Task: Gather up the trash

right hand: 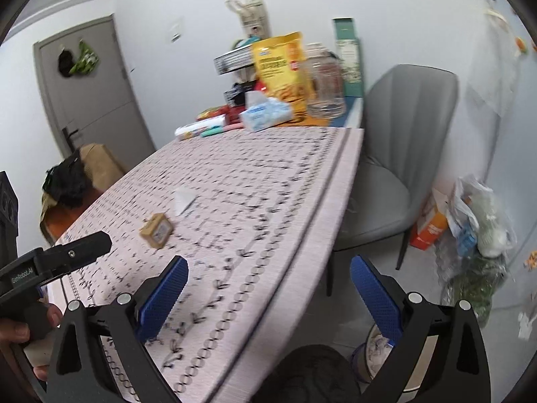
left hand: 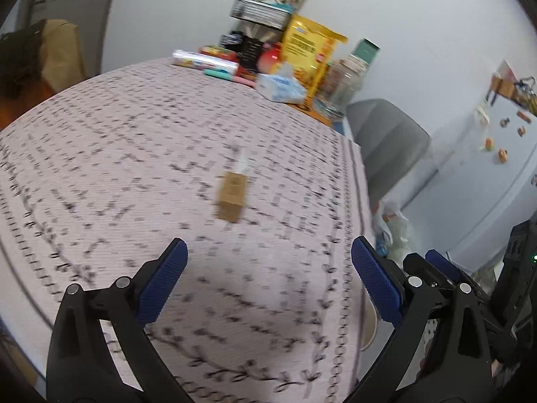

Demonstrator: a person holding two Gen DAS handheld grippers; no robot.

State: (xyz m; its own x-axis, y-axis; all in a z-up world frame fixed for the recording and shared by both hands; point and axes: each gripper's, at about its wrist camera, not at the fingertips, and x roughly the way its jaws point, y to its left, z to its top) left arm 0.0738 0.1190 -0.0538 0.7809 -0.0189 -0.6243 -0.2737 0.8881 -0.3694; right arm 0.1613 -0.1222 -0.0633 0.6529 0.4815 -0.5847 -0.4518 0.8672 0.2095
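Patterned pink tablecloth (left hand: pixel 100 141) carries a small brown cardboard box (left hand: pixel 231 198) lying straight ahead of the left gripper (left hand: pixel 268 282), long axis pointing away (white paper scrap (right hand: pixel 184 201) just beyond), while the right gripper (right hand: pixel 268 288) sits farther off; both jaws gape empty.

Table (right hand: pixel 322 181) under a pale pink cloth with dark printed pattern. Out on the open cloth, a small brown cardboard box (left hand: pixel 231 196), blurred; just beyond it, a scrap of white paper (right hand: pixel 184 200). Crowded along the far edge by the wall: tissue pack (right hand: pixel 265 114), yellow snack bag (right hand: pixel 282 67), clear glass jar (right hand: pixel 325 82), tall green carton (right hand: pixel 349 55), a long wrapped roll (right hand: pixel 200 128), red packets (right hand: pixel 214 113), a metal rack behind.
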